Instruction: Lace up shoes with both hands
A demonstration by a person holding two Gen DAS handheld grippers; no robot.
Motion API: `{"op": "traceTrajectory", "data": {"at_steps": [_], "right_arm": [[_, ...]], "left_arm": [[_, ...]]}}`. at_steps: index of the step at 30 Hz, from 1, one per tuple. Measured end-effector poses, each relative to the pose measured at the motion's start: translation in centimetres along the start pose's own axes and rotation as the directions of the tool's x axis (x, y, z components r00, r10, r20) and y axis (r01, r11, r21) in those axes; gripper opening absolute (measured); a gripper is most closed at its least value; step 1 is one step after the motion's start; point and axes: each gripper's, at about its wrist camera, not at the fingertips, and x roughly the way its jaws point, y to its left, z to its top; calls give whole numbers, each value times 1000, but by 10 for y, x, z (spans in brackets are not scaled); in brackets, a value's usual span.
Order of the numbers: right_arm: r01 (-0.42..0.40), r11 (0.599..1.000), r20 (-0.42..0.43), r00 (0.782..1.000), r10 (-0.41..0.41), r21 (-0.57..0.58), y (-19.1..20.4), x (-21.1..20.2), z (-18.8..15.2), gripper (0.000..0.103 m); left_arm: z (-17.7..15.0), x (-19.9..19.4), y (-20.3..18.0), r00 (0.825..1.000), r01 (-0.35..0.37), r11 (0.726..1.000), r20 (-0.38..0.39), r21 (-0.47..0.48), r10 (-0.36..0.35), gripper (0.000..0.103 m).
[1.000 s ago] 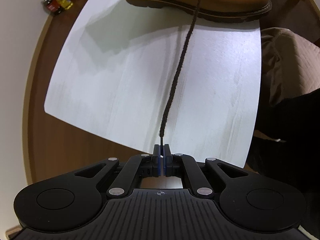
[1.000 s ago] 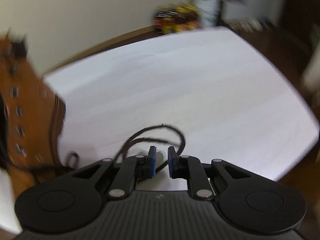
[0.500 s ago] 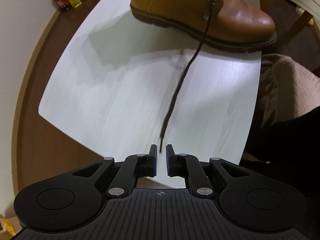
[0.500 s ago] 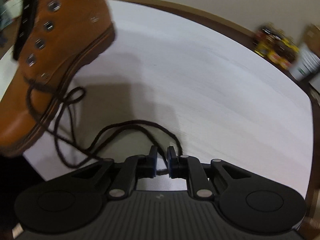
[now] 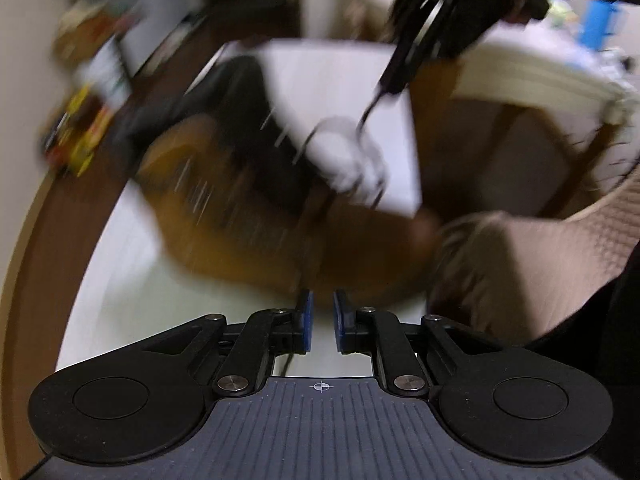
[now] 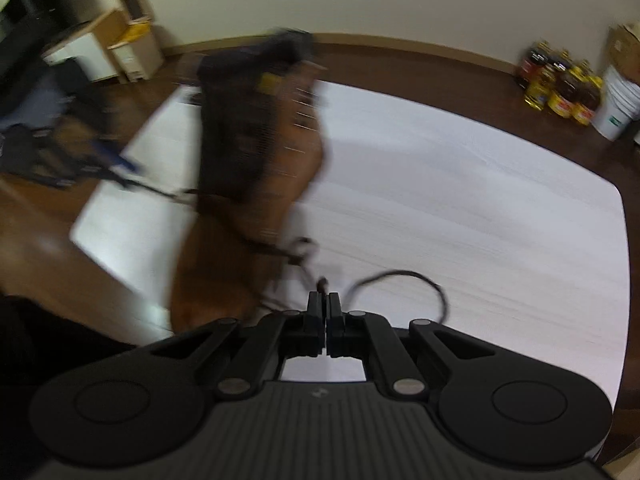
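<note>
Angled steeply down over the tan leather boot (image 6: 256, 184), the right gripper (image 6: 328, 307) clenches the dark brown lace (image 6: 400, 276); the left gripper (image 5: 320, 312), its fingers just parted, grasps nothing.

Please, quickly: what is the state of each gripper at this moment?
Left gripper: open, its jaws have just been opening, nothing between them.
Right gripper: shut on the dark lace of the brown boot.

Tan boot (image 6: 244, 240) (dark tongue), dark brown lace (image 6: 400, 276), white table (image 6: 480, 220), blue-padded black claw (image 5: 320, 320).
</note>
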Motion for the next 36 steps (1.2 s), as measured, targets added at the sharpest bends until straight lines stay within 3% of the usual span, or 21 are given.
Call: {"op": "traceTrajectory", "data": {"at_steps": [3,9,16,20,21,23,25,29,33,36], "right_arm": [[-21,997,6,1000,22,-68,26,-6,8,2],[-73,981,-6,997,73,-182,60,-11,19,2],[-124,969,-17,992,124,-213,66,-11,30,2],[-140,965,-19,990,140,-220,68,-10,33,2],[-144,965,-18,989,144,-220,68,-9,34,2],[-147,965,-16,989,147,-217,67,-7,35,2],[-149,966,-11,989,150,-209,66,-6,36,2],[-139,988,25,990,141,-70,51,-4,32,4],[-1,980,68,998,-13,198,35,14,24,11],[105,916,77,986,-146,387,37,36,20,16]], "left_arm": [[19,2,-6,995,65,993,70,97,-72,17],[27,7,-20,990,75,958,97,276,-105,17],[23,13,-32,987,66,929,112,365,-114,17],[25,14,-34,984,77,926,123,369,-131,17],[25,15,-34,983,85,926,123,367,-139,17],[26,16,-33,980,115,932,115,343,-163,6],[25,16,-31,981,116,946,111,303,-156,3],[19,16,-24,997,33,987,69,159,-44,3],[13,27,-18,994,-99,995,-54,-7,98,3],[13,31,-15,985,-156,984,-85,-81,149,3]]}}
